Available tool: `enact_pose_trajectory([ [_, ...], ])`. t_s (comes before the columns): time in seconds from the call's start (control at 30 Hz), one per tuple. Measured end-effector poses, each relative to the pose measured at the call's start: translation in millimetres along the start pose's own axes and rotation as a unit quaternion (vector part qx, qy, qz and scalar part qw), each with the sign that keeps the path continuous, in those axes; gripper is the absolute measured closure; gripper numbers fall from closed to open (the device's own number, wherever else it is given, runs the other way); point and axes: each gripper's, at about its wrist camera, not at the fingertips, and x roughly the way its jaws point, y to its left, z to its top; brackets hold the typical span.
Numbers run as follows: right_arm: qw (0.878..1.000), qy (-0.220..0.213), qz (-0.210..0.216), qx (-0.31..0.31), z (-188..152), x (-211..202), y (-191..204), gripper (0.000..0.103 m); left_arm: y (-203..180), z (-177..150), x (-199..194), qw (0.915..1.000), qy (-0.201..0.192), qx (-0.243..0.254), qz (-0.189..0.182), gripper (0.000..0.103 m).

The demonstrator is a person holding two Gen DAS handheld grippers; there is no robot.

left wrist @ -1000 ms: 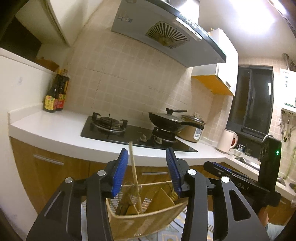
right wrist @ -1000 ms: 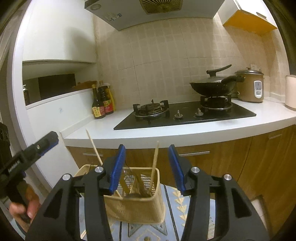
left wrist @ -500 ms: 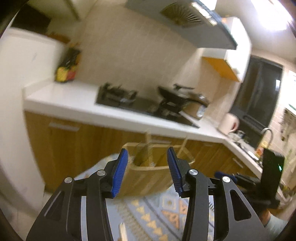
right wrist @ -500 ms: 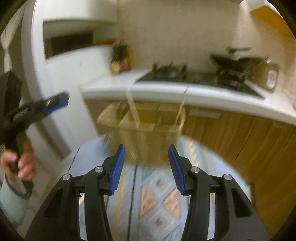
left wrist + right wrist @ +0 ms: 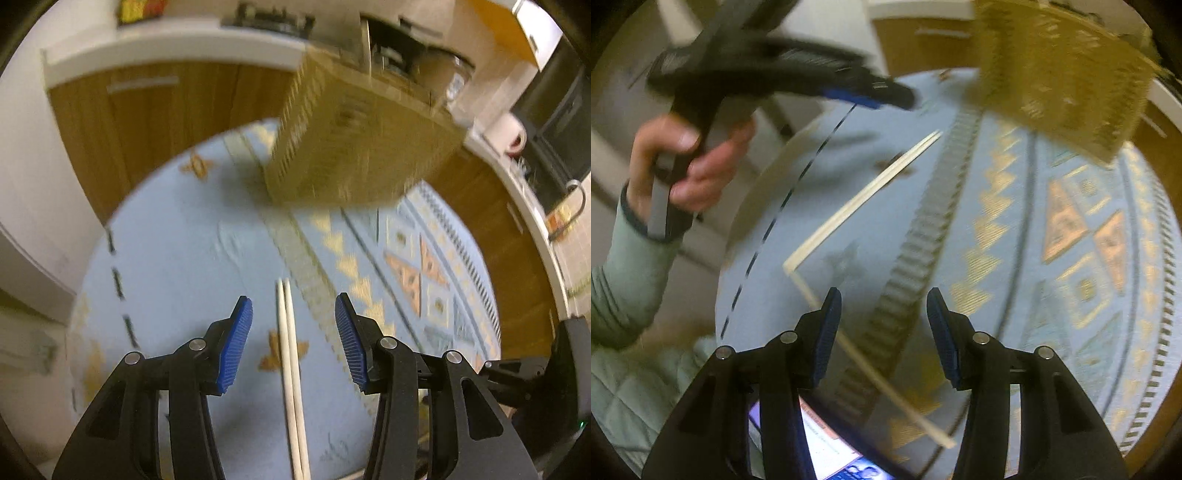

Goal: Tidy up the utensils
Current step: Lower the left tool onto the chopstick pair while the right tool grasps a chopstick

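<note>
Lowering the left hand-held gripper [image 5: 293, 347], its jaws spread and empty, squarely over the pale wooden chopstick pair [image 5: 289, 354] lying on the blue patterned tabletop [image 5: 177, 258] near the woven bamboo utensil basket [image 5: 362, 147] should allow one clean pinch.

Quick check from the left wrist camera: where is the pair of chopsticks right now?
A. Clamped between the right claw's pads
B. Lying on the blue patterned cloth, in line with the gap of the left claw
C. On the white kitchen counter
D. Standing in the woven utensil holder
B: the pair of chopsticks lies flat on the blue patterned cloth, running through the open left claw, short of the woven utensil holder.
</note>
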Motion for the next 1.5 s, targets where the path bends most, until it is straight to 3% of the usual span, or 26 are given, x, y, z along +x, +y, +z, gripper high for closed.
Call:
enact_pose_trajectory([
  [0.2,0.998,0.022,0.002,-0.054,-9.8,13.8,24.2,0.059,-11.9,-14.1,18.5,0.9981,0.043,0.038,0.022,0.058],
  [0.43,0.992,0.039,-0.03,-0.112,-15.0,29.1,41.2,0.088,-10.5,-14.9,20.0,0.9984,0.044,0.025,0.025,0.058],
  [0.5,0.988,0.036,-0.058,-0.139,-16.4,31.0,49.4,0.091,-8.7,-13.7,18.4,0.9987,0.04,0.02,0.026,0.058],
  [0.63,0.988,0.034,-0.07,-0.134,-13.6,32.0,49.2,0.098,-7.0,-11.2,17.2,0.9987,0.041,0.018,0.025,0.058],
  [0.73,0.991,0.024,-0.079,-0.104,-18.1,17.6,34.8,0.098,-6.3,-11.9,19.6,0.9985,0.045,0.018,0.025,0.058],
  [0.9,0.995,0.007,-0.098,0.0,-12.0,-1.9,-15.9,0.099,-5.3,-13.8,26.4,0.9976,0.062,0.023,0.021,0.058],
  [1.0,0.992,0.007,-0.097,0.077,-10.5,-7.9,-54.2,0.099,-8.5,-16.0,33.8,0.9965,0.076,0.029,0.019,0.058],
  [1.13,0.982,0.008,-0.09,0.168,-9.3,-12.6,-95.9,0.099,-19.6,-16.1,38.9,0.9941,0.081,0.057,0.046,0.058],
  [1.3,0.972,0.003,-0.1,0.212,-1.6,-19.7,-117.5,0.099,-31.3,-17.1,43.8,0.9915,0.081,0.08,0.063,0.05],
  [1.5,0.966,0.025,-0.083,0.243,1.2,-14.6,-127.0,0.097,-50.0,-24.6,49.6,0.981,0.075,0.132,0.12,0.057],
])
